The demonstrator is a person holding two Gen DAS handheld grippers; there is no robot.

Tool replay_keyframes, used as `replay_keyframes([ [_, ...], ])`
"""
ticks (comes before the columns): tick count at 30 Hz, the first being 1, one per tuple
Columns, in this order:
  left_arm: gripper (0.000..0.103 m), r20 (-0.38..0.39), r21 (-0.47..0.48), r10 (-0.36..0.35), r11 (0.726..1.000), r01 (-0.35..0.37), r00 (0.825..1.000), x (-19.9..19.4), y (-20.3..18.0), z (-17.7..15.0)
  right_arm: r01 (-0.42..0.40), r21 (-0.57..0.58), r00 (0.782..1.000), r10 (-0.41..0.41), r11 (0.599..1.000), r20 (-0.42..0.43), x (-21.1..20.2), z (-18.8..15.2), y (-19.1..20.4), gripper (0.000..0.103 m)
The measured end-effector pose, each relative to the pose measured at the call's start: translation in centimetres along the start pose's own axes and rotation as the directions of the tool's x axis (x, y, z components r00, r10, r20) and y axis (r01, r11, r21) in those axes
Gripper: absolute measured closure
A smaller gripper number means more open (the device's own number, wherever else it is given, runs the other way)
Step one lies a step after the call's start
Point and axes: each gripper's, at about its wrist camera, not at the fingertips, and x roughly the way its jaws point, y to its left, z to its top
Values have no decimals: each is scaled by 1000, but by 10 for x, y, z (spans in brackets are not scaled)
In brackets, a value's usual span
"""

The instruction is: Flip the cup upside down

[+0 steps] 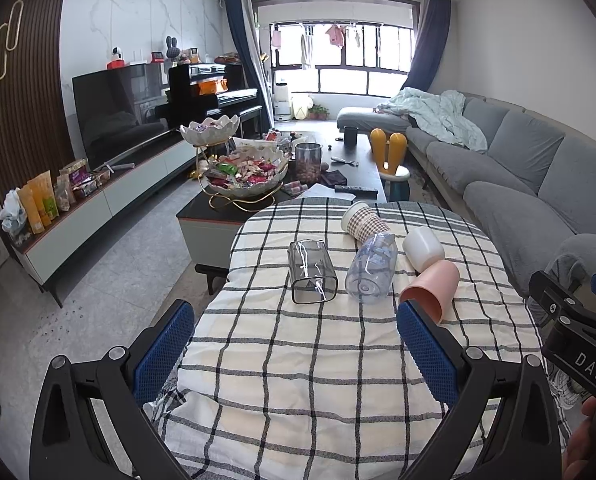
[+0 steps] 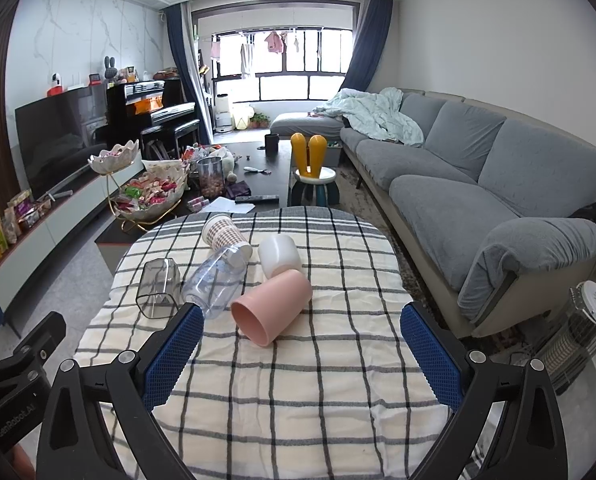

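Several cups lie on their sides on a checked tablecloth [image 1: 298, 360] [image 2: 318, 380]: a clear square cup [image 1: 311, 272] [image 2: 158, 288], a clear cup with blue print [image 1: 372, 268] [image 2: 216, 280], a brown-checked paper cup [image 1: 364, 223] [image 2: 224, 232], a white cup [image 1: 423, 247] [image 2: 280, 256] and a pink cup [image 1: 432, 288] [image 2: 272, 306]. My left gripper [image 1: 296, 344] is open and empty, hovering near the table's front edge before the clear cups. My right gripper [image 2: 302, 348] is open and empty, just short of the pink cup. The right gripper's body shows in the left wrist view [image 1: 578, 332].
A dark coffee table [image 1: 218, 216] with snack bowls [image 1: 246, 176], a jar and a remote stands beyond the table. A grey sofa [image 2: 478, 200] runs along the right. A TV cabinet [image 1: 98, 200] lines the left wall. A small heater [image 2: 578, 332] stands at the right.
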Motion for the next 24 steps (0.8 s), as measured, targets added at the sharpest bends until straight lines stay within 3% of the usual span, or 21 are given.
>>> replay_keyframes([
  [24, 0, -8, -5, -5, 1000, 5, 1000, 1, -1, -1, -3, 1, 1000, 3, 1000, -6, 2, 0, 0, 4],
])
